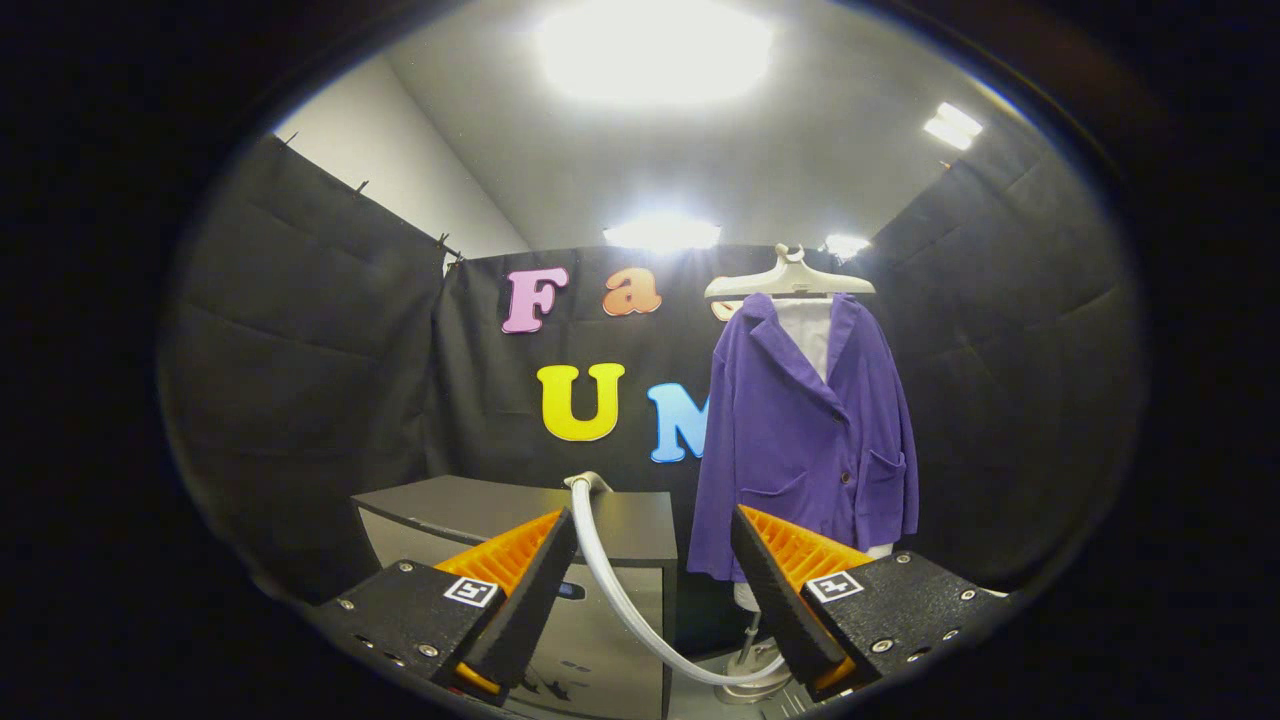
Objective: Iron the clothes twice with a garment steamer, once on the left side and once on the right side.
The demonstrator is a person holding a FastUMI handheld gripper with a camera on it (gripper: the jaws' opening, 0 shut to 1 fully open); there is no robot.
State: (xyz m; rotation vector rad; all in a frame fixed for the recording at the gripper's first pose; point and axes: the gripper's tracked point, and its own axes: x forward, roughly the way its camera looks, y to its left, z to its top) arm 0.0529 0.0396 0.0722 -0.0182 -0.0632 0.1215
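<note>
A purple jacket [800, 440] hangs over a white inner layer on a pale hanger [789, 278], on a stand beyond my right finger. A white steam hose [620, 590] curves from the top of a grey cabinet [560, 520] down between my fingers toward the stand's base [755, 665]. The steamer head itself is hidden. My gripper [655, 540] is open, its orange and black fingers [520, 570] wide apart with nothing pressed between them; the hose merely passes behind the gap.
Black cloth walls enclose the booth on the left, back and right. The grey cabinet stands just ahead of my left finger, left of the jacket. Bright ceiling lights shine overhead.
</note>
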